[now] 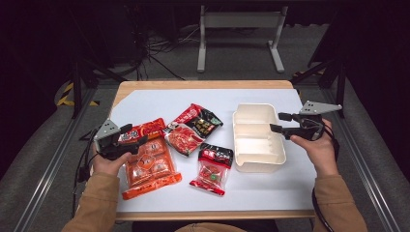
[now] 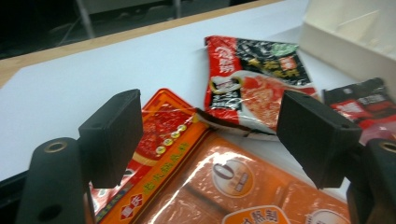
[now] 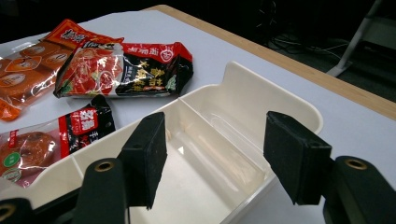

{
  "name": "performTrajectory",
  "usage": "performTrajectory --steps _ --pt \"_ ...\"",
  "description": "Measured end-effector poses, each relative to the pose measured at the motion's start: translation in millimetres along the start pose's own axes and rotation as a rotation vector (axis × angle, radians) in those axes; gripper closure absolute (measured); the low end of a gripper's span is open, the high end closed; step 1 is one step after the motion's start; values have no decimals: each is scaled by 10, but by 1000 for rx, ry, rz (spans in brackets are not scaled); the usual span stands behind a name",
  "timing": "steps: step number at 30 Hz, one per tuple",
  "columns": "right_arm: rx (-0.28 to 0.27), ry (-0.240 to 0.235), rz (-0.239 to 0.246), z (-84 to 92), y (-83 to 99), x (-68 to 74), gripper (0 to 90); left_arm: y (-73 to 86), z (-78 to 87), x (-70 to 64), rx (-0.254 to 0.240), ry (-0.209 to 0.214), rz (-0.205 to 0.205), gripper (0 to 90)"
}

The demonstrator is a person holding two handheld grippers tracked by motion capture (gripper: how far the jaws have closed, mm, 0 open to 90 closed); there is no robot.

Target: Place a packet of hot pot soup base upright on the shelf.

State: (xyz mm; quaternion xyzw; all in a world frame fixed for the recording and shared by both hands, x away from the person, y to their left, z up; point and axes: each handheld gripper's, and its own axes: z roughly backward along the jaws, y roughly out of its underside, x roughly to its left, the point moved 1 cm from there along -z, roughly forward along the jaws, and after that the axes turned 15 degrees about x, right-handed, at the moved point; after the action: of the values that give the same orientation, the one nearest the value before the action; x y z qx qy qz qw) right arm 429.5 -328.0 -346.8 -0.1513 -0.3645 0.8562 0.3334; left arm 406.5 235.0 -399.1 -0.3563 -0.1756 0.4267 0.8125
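Near edge, packets: a large orange plastic packet of sealed portions (image 1: 150,166) lies flat at the person's left, long axis running from the near edge toward the far side; a small red-and-black sachet (image 1: 212,169) lies just to its right, top end pointing away from the person.
Left gripper: the left gripper (image 1: 133,135) hovers over the far end of the orange packet, jaws wide apart and holding nothing; in the left gripper view its 2 black pads frame a flat orange-red sachet (image 2: 161,140).
Middle of table: a red-and-black glossy pouch (image 1: 193,128) lies tilted, long axis on a diagonal, upper end toward the far right.
Right side: a cream plastic 2-compartment tray (image 1: 278,159) stands lengthwise, near to far, beside the small sachet.
Right gripper: the right gripper (image 1: 280,123) points left over the tray's right rim, jaws well open, gripping nothing.
Surface: a white sheet (image 1: 159,104) covers the wooden table (image 1: 203,84).
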Motion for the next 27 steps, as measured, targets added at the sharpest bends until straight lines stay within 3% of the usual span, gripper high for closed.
performTrajectory --steps 1,2,4,8,10,14,17,20,22,27 --pt "-3 -5 2 -5 -3 5 423 -8 -7 -6 18 -8 -7 233" --pt "-1 -14 3 -12 -6 14 435 -14 -3 -12 8 29 -16 239" --pt "1 -12 2 -22 -11 26 435 -31 17 -23 -7 41 -41 253" --pt "0 -19 -4 -25 -9 30 461 -76 55 -56 -40 98 -38 253" --pt "-2 -31 -7 -21 -6 31 491 -92 61 -75 -39 108 -41 255" --pt "-22 -31 -3 -11 -8 43 511 -119 65 -86 -46 173 -33 255" --pt "-33 -31 -8 -7 -6 45 505 -151 63 -81 -52 145 -36 241" --pt "-42 -34 -23 2 -5 49 501 -201 24 -94 -11 120 -51 221" --pt "-47 -34 -22 11 -11 55 502 -240 2 -86 2 132 -48 235" --pt "-38 -61 -30 21 -22 74 524 -315 -44 -39 -24 143 -22 265"
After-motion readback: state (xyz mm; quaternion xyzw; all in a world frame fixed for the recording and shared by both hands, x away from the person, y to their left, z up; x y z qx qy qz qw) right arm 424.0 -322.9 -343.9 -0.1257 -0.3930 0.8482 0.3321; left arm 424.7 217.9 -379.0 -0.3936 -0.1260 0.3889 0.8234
